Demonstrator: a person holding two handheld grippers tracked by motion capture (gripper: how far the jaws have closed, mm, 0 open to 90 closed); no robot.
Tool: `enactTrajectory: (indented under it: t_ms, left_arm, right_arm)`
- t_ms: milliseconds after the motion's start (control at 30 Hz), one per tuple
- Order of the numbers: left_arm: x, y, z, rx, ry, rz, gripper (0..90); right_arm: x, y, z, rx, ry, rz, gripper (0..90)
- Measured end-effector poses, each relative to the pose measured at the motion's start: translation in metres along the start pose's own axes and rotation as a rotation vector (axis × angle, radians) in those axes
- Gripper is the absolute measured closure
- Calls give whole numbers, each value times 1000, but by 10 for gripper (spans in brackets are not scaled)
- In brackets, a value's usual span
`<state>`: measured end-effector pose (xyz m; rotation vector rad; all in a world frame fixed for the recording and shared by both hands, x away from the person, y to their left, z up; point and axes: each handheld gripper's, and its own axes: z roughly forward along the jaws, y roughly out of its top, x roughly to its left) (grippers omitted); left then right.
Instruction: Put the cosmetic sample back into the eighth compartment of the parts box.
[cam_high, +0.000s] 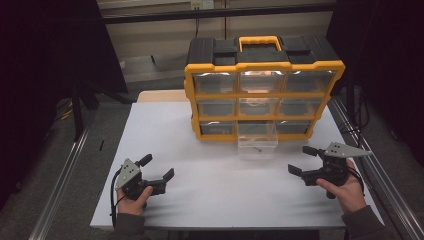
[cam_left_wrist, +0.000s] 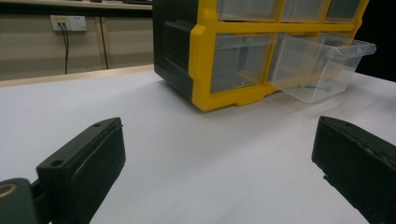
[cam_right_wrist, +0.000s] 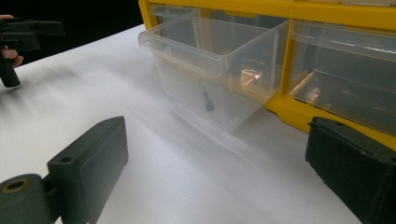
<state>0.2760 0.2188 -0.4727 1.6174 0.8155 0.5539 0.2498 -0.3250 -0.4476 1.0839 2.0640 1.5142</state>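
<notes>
Landmark: yellow-and-black drawer organizer (cam_high: 262, 90), upright at the far middle of the white table (cam_high: 210, 200), with three rows of three clear drawers and a yellow carry handle (cam_high: 258, 42) on top.
Pulled drawer: clear plastic drawer (cam_high: 257, 142), bottom row, middle column of the organizer; drawn out towards the person, its front lying on the table, its back end at the slot. Seen tilted in the left gripper view (cam_left_wrist: 322, 67) and the right gripper view (cam_right_wrist: 215, 70).
Contents: a small dark screw (cam_right_wrist: 207, 101) lies inside the pulled drawer near its floor; seen as a speck from the high view (cam_high: 257, 148).
Left gripper (cam_high: 157, 168): held in the person's left hand (cam_high: 134, 200), in front of the organizer and off to its left, well apart from the pulled drawer. Jaws spread wide, nothing between them; bare table shows in the gap in the left gripper view.
Right gripper (cam_high: 303, 160): held in the person's right hand (cam_high: 345, 187), in front of the organizer and off to its right, near the pulled drawer but not touching it. Jaws spread wide, nothing between them.
Other drawers: pushed in, flush with the yellow frame.
Background: wall socket (cam_left_wrist: 68, 22) behind the organizer's left side, in the left gripper view.
</notes>
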Motion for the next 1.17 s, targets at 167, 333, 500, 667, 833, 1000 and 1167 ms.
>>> enactTrajectory:
  t_ms: [167, 333, 500, 667, 833, 1000, 1167]
  left_arm:
    - [0, 0, 0, 0, -1, 0, 28]
    - [0, 0, 0, 1, -7, 5, 28]
    - [0, 0, 0, -3, -6, -1, 28]
    - [0, 0, 0, 0, 0, 1, 28]
    - [0, 0, 0, -3, -7, 1, 28]
    - [0, 0, 0, -2, -7, 2, 28]
    - [0, 0, 0, 8, 1, 17, 28]
  right_arm:
    - [0, -7, -2, -6, -7, -1, 53]
    - [1, -12, -3, -7, -16, -5, 47]
    - [1, -17, -5, -12, -21, -3, 48]
    - [1, -22, -8, -19, -29, 2, 48]
    - [2, -30, -11, -24, -46, 4, 47]
    - [3, -35, -13, -39, -53, 8, 47]
    - [4, -37, -13, -45, -61, 4, 45]
